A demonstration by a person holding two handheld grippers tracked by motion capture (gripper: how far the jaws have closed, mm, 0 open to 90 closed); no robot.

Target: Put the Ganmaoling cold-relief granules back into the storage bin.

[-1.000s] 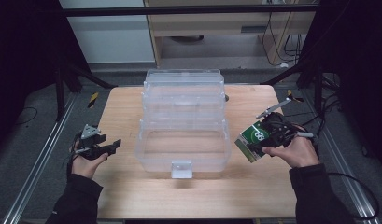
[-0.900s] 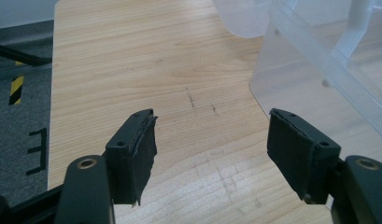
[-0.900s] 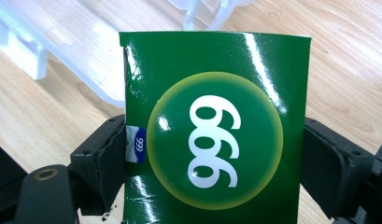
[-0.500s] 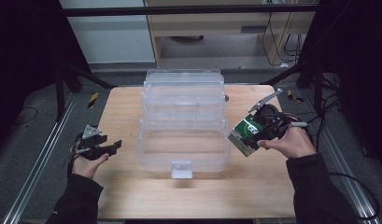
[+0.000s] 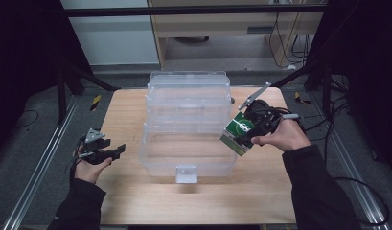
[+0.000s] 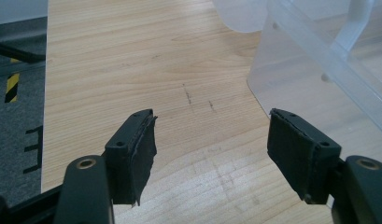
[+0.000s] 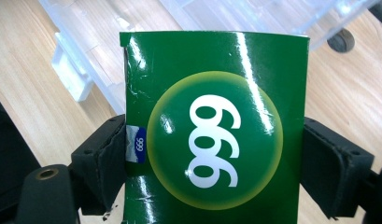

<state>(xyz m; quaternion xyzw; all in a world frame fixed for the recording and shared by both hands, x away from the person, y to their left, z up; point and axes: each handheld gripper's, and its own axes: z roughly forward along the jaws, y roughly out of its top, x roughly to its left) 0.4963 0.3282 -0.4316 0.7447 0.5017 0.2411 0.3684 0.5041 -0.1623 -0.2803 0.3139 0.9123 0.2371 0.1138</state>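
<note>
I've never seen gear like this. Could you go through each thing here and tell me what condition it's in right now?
Left gripper: open, empty, over the wooden table.
Right gripper: shut on the green box.
Green box: held tilted at the right edge of the storage box, flaps closed.
Clear plastic storage box: lid open, tiers fanned back, front tray empty.

A light wooden table (image 5: pixel 136 120) is set on dark grey carpet (image 5: pixel 30 139), flanked by metal floor rails (image 5: pixel 35 182), with a pale cabinet (image 5: pixel 217 28) seen behind and black-and-yellow tape (image 5: pixel 95 102) on the floor.
</note>
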